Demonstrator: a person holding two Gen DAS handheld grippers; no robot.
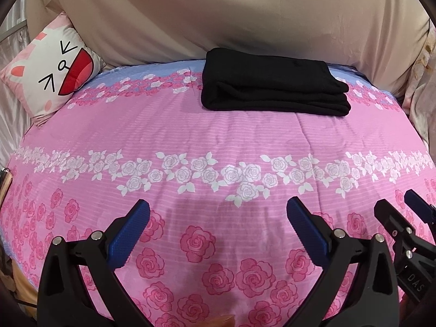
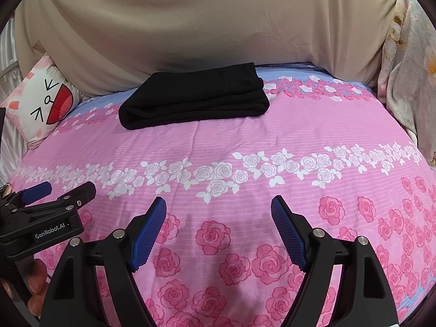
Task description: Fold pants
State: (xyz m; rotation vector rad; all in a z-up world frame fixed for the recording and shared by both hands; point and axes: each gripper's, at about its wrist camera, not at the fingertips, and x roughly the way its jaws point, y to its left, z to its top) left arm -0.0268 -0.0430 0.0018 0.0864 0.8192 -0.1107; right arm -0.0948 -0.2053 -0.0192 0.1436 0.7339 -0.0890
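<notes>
- Left wrist view: the left tool [image 1: 218, 212] hangs above the near part of the bed [image 1: 218, 136], jaws spread wide, with nothing between the blue pads [image 1: 128, 234].
- Right wrist view: the right tool [image 2: 218, 209] is likewise wide open and empty, above the rose-printed bedspread [image 2: 299, 136] near the bed's front edge.
- Each tool appears at the side of the other's view: the right tool [image 1: 408, 218] at the right edge, the left tool [image 2: 54, 196] at the left edge; the two are side by side, close together.
- Pants [image 1: 275, 81]: black, folded into a compact stacked rectangle, lying flat near the far edge of the bed, about centred, just in front of the beige backing [image 1: 218, 13]. Well apart from both tools.
- Pants [image 2: 193, 95] in the right wrist view: same position, folded edge facing the camera.
- Cat-face cushion [image 1: 51, 70]: at the bed's far left corner, tilted, apart from the pants.
</notes>
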